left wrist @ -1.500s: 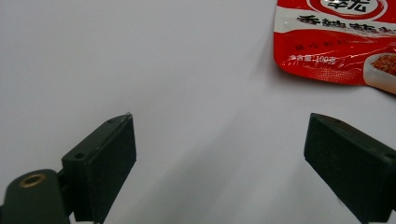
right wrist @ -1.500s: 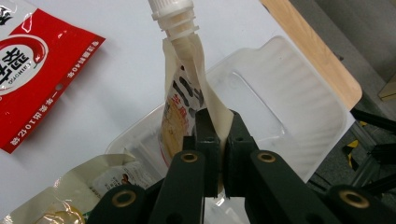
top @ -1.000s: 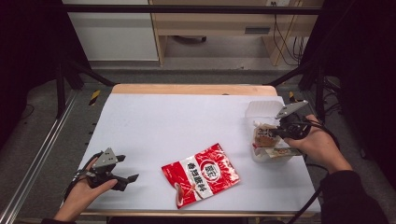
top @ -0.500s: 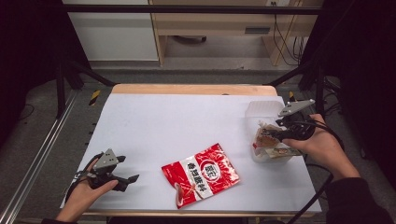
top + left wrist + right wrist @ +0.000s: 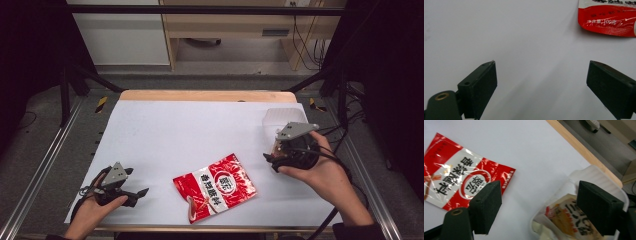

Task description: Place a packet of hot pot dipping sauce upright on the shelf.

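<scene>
clear plastic container (image 5: 280,120) sits at the right side of the white table (image 5: 200,130), toward the far edge. a packet with orange and brown print (image 5: 566,220) lies inside it, visible in the right gripper view. the right gripper (image 5: 274,160) is just on the near side of the container, over its near rim. its jaws have just been opening and now stand wide apart with nothing between the pads; the packet is below and beyond them, not gripped.

red and white snack bag (image 5: 215,186) lies flat near the middle of the table's near edge, left of the right gripper and apart from it. bare sheet between the bag and the container, nothing in the way.

left gripper (image 5: 141,192) rests at the near left corner, held in the left hand (image 5: 92,210), jaws pointing right toward the bag. jaws spread wide over bare table, holding nothing. corner of the red bag shows at the top right of the left gripper view, well ahead of the pads.

wooden table edge (image 5: 205,95) runs along the far side.
</scene>
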A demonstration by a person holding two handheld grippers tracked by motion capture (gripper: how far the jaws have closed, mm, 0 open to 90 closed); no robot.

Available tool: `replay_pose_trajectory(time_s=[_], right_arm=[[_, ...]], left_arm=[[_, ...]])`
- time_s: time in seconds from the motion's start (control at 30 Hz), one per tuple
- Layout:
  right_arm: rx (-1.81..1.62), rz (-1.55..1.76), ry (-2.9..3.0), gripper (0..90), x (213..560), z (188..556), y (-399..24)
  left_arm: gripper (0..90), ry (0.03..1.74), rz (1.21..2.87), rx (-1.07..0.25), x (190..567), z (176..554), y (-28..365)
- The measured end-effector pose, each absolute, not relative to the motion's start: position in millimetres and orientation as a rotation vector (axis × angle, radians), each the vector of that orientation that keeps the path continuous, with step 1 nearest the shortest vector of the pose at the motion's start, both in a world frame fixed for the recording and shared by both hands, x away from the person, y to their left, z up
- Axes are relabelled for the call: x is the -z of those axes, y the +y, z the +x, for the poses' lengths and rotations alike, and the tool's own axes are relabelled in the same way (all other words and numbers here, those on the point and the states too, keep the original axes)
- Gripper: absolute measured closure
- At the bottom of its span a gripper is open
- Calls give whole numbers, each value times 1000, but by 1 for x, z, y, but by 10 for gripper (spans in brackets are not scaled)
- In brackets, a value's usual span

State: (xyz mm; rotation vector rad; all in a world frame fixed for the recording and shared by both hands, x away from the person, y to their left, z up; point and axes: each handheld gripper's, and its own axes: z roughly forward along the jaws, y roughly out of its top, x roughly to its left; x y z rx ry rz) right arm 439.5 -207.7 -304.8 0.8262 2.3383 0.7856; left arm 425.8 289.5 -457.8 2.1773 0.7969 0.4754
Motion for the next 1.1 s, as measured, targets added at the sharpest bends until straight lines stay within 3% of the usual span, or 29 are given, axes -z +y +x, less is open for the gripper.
replay_pose_trajectory(time_s=[0.47, 1.1], right_arm=[[-922, 950, 2382, 125, 377, 420, -173], [-951, 1162, 2428, 151, 450, 424, -155]], left_arm=[[95, 795, 2188, -493, 459, 422, 285], [94, 777, 2221, -487, 462, 419, 280]])
